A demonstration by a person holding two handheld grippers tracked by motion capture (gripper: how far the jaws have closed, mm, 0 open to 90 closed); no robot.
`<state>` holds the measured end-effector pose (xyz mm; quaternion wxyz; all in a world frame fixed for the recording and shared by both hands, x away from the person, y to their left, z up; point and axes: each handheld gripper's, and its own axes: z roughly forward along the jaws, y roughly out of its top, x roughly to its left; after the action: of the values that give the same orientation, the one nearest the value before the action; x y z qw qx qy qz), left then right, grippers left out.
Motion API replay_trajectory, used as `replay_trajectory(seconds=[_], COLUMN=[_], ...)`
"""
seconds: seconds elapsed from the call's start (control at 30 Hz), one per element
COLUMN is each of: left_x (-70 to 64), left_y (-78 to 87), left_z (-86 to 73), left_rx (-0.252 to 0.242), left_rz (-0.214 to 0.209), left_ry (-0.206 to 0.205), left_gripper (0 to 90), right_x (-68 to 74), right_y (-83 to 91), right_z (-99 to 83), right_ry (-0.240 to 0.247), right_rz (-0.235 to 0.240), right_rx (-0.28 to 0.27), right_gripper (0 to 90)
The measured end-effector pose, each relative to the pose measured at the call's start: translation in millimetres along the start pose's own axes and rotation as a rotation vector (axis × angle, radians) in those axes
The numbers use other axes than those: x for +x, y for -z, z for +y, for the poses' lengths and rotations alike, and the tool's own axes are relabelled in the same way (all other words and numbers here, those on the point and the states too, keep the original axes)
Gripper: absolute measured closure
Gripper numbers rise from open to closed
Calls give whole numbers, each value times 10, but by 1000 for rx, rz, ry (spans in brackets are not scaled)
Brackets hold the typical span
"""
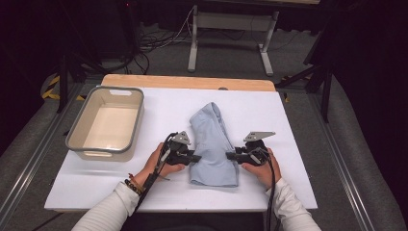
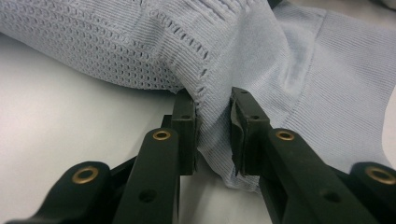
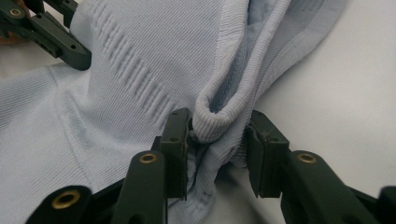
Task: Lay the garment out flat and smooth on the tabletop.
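Note:
A light blue knitted garment [image 1: 211,139] lies folded lengthwise in the middle of the white table top [image 1: 269,110]. My left gripper [image 1: 197,157] sits at its left edge and my right gripper [image 1: 228,155] at its right edge, both near the lower part. In the left gripper view the jaws of my left gripper [image 2: 213,100] pinch a ridge of the garment [image 2: 289,60]. In the right gripper view my right gripper [image 3: 218,121] squeezes a rolled ribbed fold of the garment [image 3: 140,60]. The left gripper [image 3: 70,51] shows across the cloth at top left.
A grey-rimmed beige bin [image 1: 137,120] stands at the table's left, with nothing in it. A wooden strip [image 1: 187,82] runs along the far edge. Beyond the table are a metal stand [image 1: 231,21], cables on the floor and dark curtains.

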<state>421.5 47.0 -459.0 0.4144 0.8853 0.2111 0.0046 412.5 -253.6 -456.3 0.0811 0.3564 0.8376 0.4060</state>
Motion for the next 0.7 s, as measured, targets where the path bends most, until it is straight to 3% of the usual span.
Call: replay_trajectory(seconds=[0.3,0.53,0.7], left_x=[-25,-40,-45], left_y=[157,252,326], left_z=[5,-51,-100], left_rx=[8,23,28], left_rz=[50,75,95], left_ry=[-46,-60,-92], left_gripper=[740,731,720], right_x=[106,216,279], right_y=[-38,-112,-162], right_z=[52,110,134], right_ry=[50,90,104], right_rz=[-40,-53,-54], right_rx=[-34,-35,-38], right_gripper=[642,639,636])
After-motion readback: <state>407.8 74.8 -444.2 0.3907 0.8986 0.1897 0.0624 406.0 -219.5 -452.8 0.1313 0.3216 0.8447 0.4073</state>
